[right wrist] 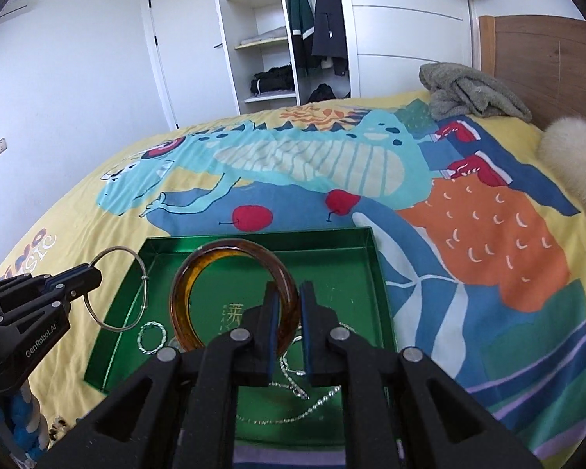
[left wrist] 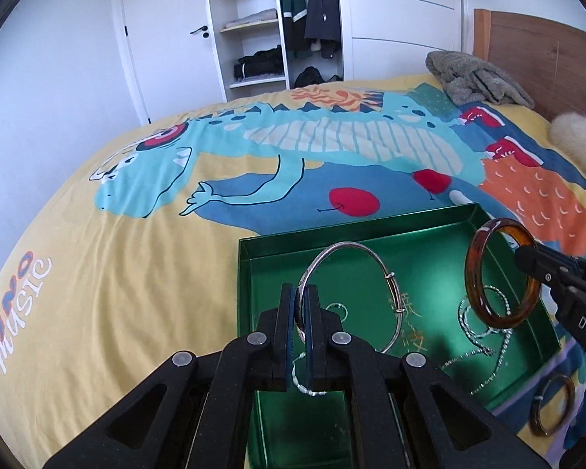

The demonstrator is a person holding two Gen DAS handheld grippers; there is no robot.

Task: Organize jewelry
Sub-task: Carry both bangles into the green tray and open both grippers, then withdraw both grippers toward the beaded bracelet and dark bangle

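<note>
A green tray (left wrist: 422, 250) lies on the dinosaur bedspread, with silver chains (left wrist: 484, 336) and a small twisted silver ring (right wrist: 151, 338) on its floor. My left gripper (left wrist: 301, 297) is shut on a thin silver bangle (left wrist: 347, 245), held upright above the tray's left part. My right gripper (right wrist: 289, 293) is shut on an amber-brown bangle (right wrist: 230, 244), also upright over the tray. The right wrist view shows the left gripper (right wrist: 93, 273) with the silver bangle (right wrist: 113, 251) at the tray's (right wrist: 332, 250) left rim. The left wrist view shows the right gripper (left wrist: 521, 252) gripping the amber bangle (left wrist: 470, 265).
A second brown bangle (left wrist: 552, 406) lies on the bedspread (left wrist: 136, 273) right of the tray. A blue and white object (right wrist: 19, 422) sits at the near left. At the bed's head are a grey blanket (left wrist: 476, 78), a fluffy cushion (left wrist: 578, 136) and a wooden headboard (left wrist: 535, 47).
</note>
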